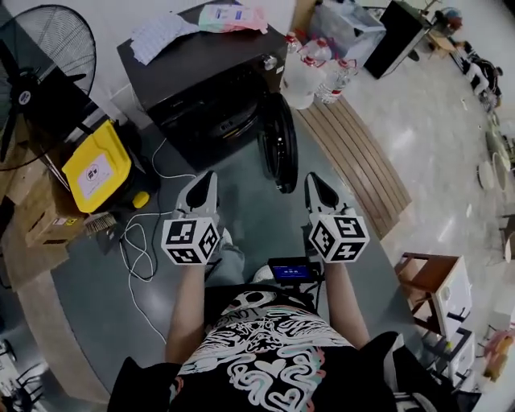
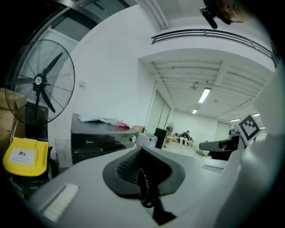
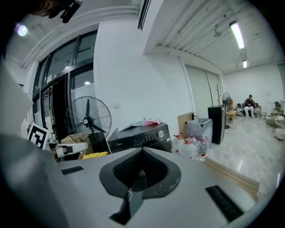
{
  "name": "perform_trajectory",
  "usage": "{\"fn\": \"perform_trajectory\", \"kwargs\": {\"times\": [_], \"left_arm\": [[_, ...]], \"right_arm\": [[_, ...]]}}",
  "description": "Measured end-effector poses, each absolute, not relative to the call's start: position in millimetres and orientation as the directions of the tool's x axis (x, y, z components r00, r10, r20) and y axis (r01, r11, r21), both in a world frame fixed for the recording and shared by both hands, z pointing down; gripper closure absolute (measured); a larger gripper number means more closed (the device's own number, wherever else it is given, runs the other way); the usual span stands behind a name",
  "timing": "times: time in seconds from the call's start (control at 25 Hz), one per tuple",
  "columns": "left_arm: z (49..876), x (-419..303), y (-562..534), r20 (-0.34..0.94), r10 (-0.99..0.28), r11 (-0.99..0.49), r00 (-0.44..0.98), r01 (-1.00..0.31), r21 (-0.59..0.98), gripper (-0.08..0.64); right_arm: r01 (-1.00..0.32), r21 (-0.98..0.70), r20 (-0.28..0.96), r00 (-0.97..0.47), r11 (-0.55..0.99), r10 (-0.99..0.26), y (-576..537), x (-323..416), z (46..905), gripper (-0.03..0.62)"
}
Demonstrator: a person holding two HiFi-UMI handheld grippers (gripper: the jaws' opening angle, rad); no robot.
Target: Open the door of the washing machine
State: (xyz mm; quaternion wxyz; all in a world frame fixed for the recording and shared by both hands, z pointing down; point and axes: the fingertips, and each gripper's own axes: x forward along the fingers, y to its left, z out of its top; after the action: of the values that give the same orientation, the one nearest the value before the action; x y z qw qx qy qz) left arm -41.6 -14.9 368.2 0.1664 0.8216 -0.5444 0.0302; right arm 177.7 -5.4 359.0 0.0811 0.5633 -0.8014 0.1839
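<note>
A black front-loading washing machine [image 1: 201, 80] stands ahead of me on the grey floor. Its round dark door [image 1: 279, 145] is swung out from the front, toward me. It also shows in the left gripper view, where the machine [image 2: 102, 140] lies beyond the jaws, and in the right gripper view, with the machine [image 3: 140, 137] just past the tips. My left gripper [image 1: 205, 183] and right gripper [image 1: 315, 187] hover side by side, short of the door and apart from it. Both point roughly level. Each has its jaws together with nothing between them.
Clothes [image 1: 233, 18] lie on top of the machine. A standing fan [image 1: 40, 72], a yellow container [image 1: 98, 165] and cardboard boxes [image 1: 36, 209] are at the left. A white cable [image 1: 141, 241] trails on the floor. Water bottles [image 1: 314, 72], a slatted wooden platform [image 1: 354, 161] and a stool [image 1: 430, 282] are at the right.
</note>
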Motion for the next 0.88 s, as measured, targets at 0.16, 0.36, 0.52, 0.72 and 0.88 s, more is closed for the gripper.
{"fn": "perform_trajectory", "kwargs": {"times": [0.16, 0.36, 0.52, 0.72, 0.88], "left_arm": [[346, -39, 0, 0.182, -0.892, -0.349, 0.415, -0.885, 0.308, 0.558], [332, -50, 7, 0.150, -0.901, -0.332, 0.408, -0.869, 0.367, 0.558], [332, -59, 10, 0.156, -0.916, -0.304, 0.370, -0.893, 0.333, 0.558], [327, -68, 17, 0.136, -0.926, -0.291, 0.352, -0.895, 0.337, 0.559], [327, -72, 15, 0.130, -0.930, -0.285, 0.345, -0.896, 0.340, 0.560]], "right_arm": [[-0.927, -0.196, 0.309, -0.368, 0.320, -0.877, 12, 177, 344, 0.591], [-0.918, -0.187, 0.310, -0.394, 0.351, -0.865, 20, 162, 341, 0.591], [-0.912, -0.183, 0.316, -0.408, 0.368, -0.856, 22, 155, 340, 0.591], [-0.905, -0.184, 0.320, -0.425, 0.384, -0.847, 28, 148, 342, 0.591], [-0.905, -0.179, 0.323, -0.425, 0.386, -0.846, 27, 147, 341, 0.591]]}}
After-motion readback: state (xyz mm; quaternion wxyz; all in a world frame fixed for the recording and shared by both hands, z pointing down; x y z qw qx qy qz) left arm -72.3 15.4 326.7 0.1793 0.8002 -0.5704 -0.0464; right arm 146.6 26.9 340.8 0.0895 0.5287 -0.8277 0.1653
